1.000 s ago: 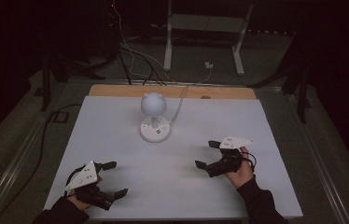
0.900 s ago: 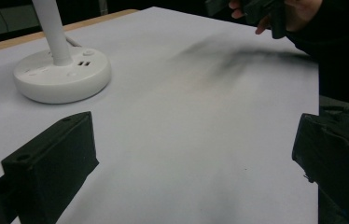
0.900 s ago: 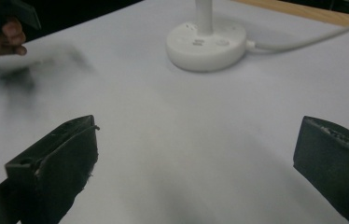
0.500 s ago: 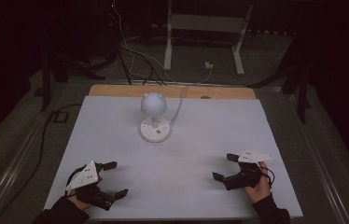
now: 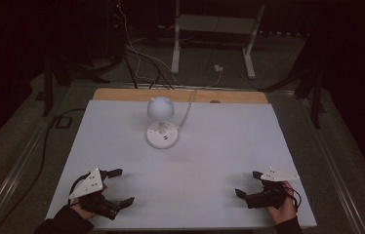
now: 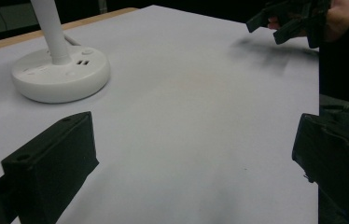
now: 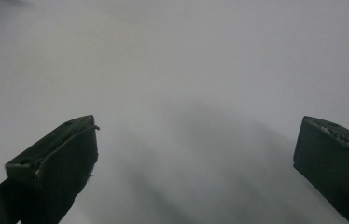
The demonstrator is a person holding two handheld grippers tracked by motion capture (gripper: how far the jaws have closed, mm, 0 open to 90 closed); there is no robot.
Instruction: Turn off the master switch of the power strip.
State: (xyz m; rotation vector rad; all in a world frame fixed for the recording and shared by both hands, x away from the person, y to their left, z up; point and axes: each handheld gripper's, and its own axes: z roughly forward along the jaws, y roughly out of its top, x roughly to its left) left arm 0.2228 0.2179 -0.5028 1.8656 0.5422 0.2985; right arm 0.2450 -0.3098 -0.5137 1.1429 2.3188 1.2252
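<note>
Dark floor surrounds the scene on every side, with cables running across it at about twelve o'clock beyond the far edge and the legs of a white metal stand (image 5: 214,34) rising behind them. Filling the middle of the high view is the white table (image 5: 229,146), its pale top bare apart from one object, with a strip of wooden edge (image 5: 122,94) showing along the far side.

Next in size is the white lamp (image 5: 161,127), standing upright a little toward eleven o'clock from the table's centre. Its round head sits on a short stem above a disc-shaped base, and a white cord (image 5: 189,105) leads away from it toward one o'clock and off the far edge. In the left gripper view the base (image 6: 60,74) lies at ten o'clock, with small sockets on its upper face.

Down at seven o'clock near the front edge, the left gripper (image 5: 118,186) rests in a hand, its jaws spread wide and nothing between them; its grey plate points toward the lamp. The lamp stands well apart from it.

At five o'clock, close to the front right corner, the right gripper (image 5: 249,184) is held by a hand (image 5: 283,207), jaws likewise parted and empty, aimed toward nine o'clock across the table. In the right gripper view the two black jaws stand far apart over blurred white tabletop. Both grippers are well apart from each other.
</note>
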